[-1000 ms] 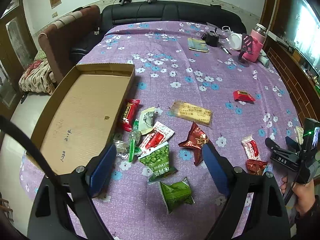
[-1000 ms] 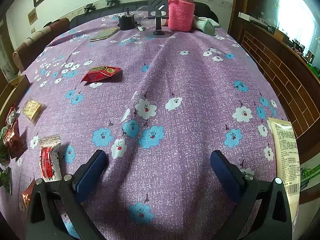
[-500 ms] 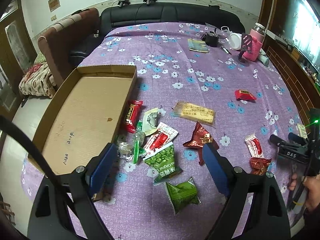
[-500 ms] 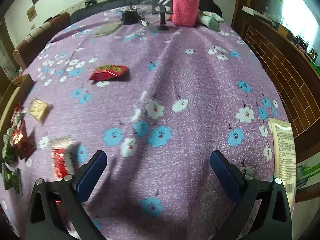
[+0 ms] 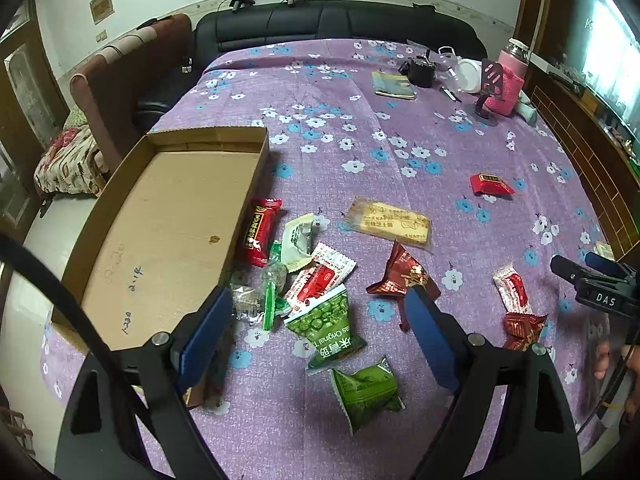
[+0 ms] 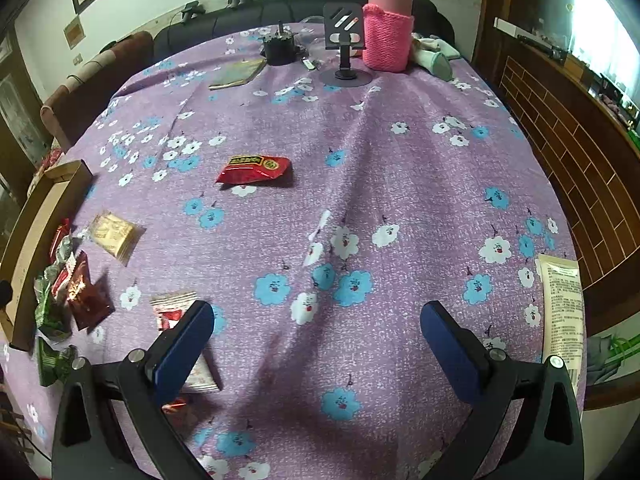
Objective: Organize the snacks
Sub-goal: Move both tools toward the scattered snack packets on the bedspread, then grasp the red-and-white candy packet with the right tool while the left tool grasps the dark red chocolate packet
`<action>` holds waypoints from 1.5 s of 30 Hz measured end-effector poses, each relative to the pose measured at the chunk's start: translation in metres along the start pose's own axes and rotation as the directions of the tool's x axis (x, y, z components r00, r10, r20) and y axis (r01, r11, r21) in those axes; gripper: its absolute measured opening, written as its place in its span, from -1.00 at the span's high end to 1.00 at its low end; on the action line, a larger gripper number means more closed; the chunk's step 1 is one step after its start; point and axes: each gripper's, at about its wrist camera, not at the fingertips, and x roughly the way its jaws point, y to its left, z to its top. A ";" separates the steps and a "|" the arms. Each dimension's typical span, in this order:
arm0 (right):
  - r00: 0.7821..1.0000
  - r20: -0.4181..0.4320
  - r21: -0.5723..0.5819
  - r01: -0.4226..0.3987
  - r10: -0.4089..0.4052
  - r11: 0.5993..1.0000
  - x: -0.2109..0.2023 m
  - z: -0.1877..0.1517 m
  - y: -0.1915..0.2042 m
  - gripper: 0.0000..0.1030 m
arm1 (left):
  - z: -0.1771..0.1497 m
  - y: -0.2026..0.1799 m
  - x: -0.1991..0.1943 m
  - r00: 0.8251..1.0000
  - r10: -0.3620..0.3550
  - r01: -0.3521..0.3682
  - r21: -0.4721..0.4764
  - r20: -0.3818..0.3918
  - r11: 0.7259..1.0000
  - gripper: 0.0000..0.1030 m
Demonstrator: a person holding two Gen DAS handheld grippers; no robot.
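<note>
Snack packets lie scattered on a purple flowered cloth beside an empty shallow cardboard box (image 5: 160, 232). My left gripper (image 5: 316, 332) is open and empty above a green pea packet (image 5: 326, 326) and a second green packet (image 5: 368, 390). Near it lie a dark red packet (image 5: 402, 276), a red stick packet (image 5: 260, 230) and a beige biscuit packet (image 5: 390, 222). My right gripper (image 6: 316, 344) is open and empty, with a red-and-white packet (image 6: 176, 312) by its left finger. A red packet (image 6: 254, 168) lies farther off. The right gripper (image 5: 592, 280) shows at the left view's right edge.
At the far end stand a pink-sleeved flask (image 6: 388, 28), a black phone stand (image 6: 346, 52), a dark jar (image 6: 279, 49) and a booklet (image 6: 238, 74). A cream packet (image 6: 562, 312) lies at the right table edge. A black sofa (image 5: 340, 28) is behind.
Both grippers have drawn back and up a little, widening the view. The right gripper has shifted left, so the red-and-white packet now sits by its left finger. No packet has moved.
</note>
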 end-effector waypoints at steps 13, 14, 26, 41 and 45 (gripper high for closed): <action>0.984 -0.172 -0.146 -0.060 0.034 0.987 0.012 0.014 0.055 -0.99 | 0.015 0.020 0.000 0.998 -0.053 0.052 -0.031 -0.036 0.998 -0.71; 0.982 -0.188 -0.175 -0.039 0.006 0.984 0.017 0.014 0.060 -0.99 | 0.017 0.022 -0.002 0.997 -0.063 0.062 -0.027 -0.039 0.998 -0.71; 0.972 -0.227 -0.302 -0.017 -0.055 0.953 0.036 0.002 0.082 -0.58 | 0.046 -0.009 0.028 0.892 -0.361 0.331 -0.151 -0.271 0.931 -0.71; 0.971 -0.239 -0.274 -0.055 -0.013 0.960 0.048 -0.001 0.076 -0.63 | 0.035 -0.044 0.091 0.758 -0.501 0.344 -0.397 -0.418 0.851 -0.70; 0.973 -0.230 -0.280 -0.061 -0.006 0.958 0.048 -0.002 0.073 -0.68 | 0.029 -0.037 0.104 0.772 -0.472 0.294 -0.419 -0.425 0.859 -0.68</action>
